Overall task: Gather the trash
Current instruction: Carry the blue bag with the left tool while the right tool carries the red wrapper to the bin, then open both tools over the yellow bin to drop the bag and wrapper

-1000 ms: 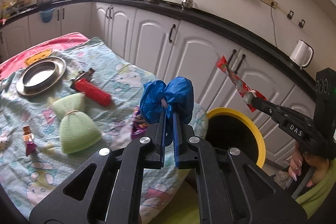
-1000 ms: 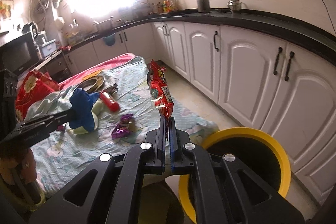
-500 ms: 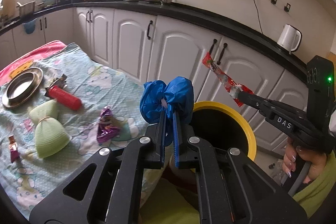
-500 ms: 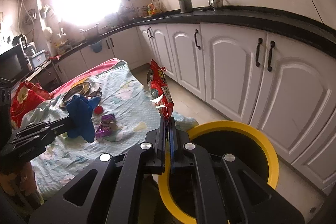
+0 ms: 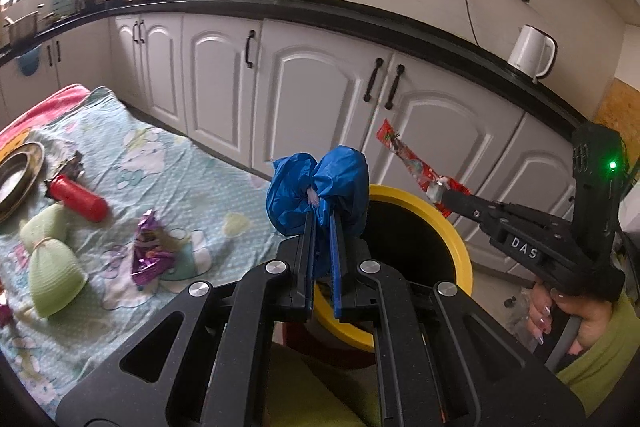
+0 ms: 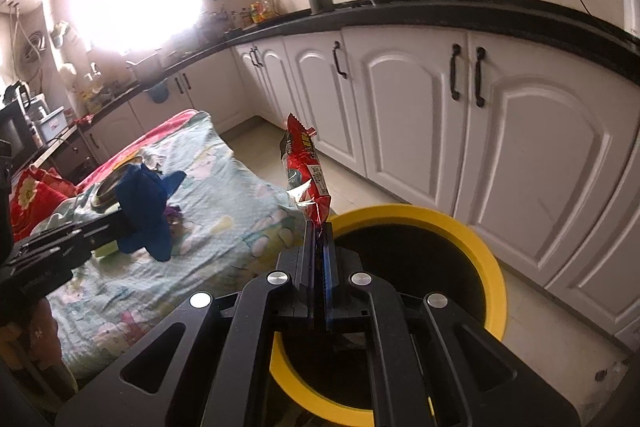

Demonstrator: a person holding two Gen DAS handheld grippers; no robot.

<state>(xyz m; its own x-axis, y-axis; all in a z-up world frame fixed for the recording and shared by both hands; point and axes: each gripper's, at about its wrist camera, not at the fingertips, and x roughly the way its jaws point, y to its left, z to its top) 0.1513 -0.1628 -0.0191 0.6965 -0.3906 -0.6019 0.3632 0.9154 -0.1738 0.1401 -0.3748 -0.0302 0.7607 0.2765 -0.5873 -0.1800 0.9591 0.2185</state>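
Both my hands have moved closer to the yellow bin (image 5: 460, 251). My left fingers (image 5: 322, 223) are shut tight on a blue bag (image 5: 320, 187). My right fingers (image 6: 318, 231) pinch a red wrapper (image 6: 306, 171). Both hang just by the bin's rim. Purple wrapper (image 5: 150, 255) lies on the tabletop (image 5: 192, 171).

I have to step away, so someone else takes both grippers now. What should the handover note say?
Left gripper: shut on a crumpled blue bag, near the yellow-rimmed bin.
Right gripper: shut on a red snack wrapper, at the bin's rim.
Done: both pieces picked up and carried to the bin.
Left: drop both in. A purple wrapper lies on the table cloth, probably next.
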